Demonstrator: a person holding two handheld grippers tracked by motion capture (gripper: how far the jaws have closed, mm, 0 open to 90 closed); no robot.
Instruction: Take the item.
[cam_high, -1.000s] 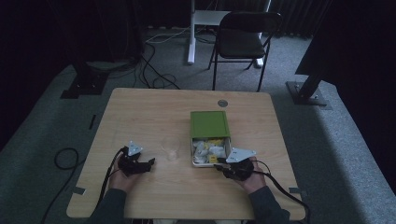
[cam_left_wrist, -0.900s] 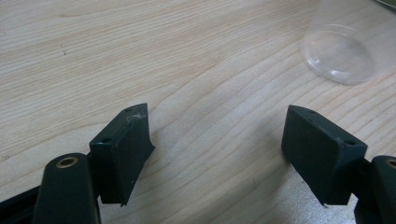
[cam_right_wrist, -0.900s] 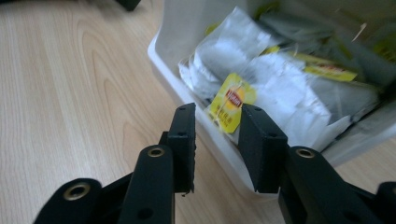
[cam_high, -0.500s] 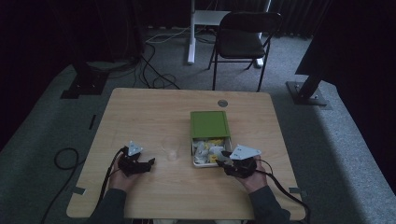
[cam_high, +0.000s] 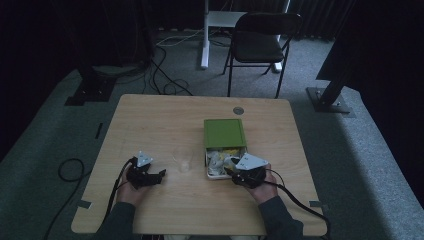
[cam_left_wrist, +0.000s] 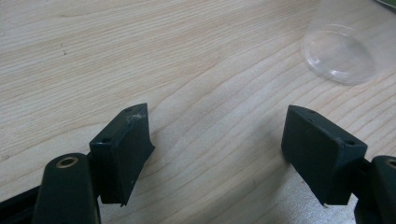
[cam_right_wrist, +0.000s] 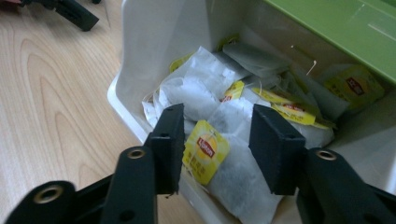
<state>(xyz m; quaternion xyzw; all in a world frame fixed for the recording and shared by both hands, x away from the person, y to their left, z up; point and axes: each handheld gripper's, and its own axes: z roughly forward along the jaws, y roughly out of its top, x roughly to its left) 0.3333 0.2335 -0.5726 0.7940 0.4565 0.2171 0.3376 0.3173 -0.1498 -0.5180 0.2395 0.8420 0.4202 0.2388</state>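
- Your right gripper (cam_right_wrist: 217, 140) hangs over the near end of the white box (cam_right_wrist: 140, 56), jaws parted and gripping nothing, straddling a tea bag (cam_right_wrist: 238, 172) and its yellow Lipton tag (cam_right_wrist: 205, 150).
- Risk: the bags lie heaped with strings crossing. Close here and you may pinch only the tag, or lift neighbouring bags by their strings.
- Risk: the left jaw sits just beside the box's near wall; closing could catch the rim and drag the box.
- The green lid (cam_high: 224, 132) covers the far half of the box.
- Your left gripper (cam_left_wrist: 217, 149) rests low over bare table (cam_left_wrist: 140, 56), jaws released and wide apart.
- A clear plastic cup (cam_left_wrist: 340, 58) stands ahead of it; a careless sweep would tip it.
- In the high view, both of your forearms lie low, the grippers well apart.
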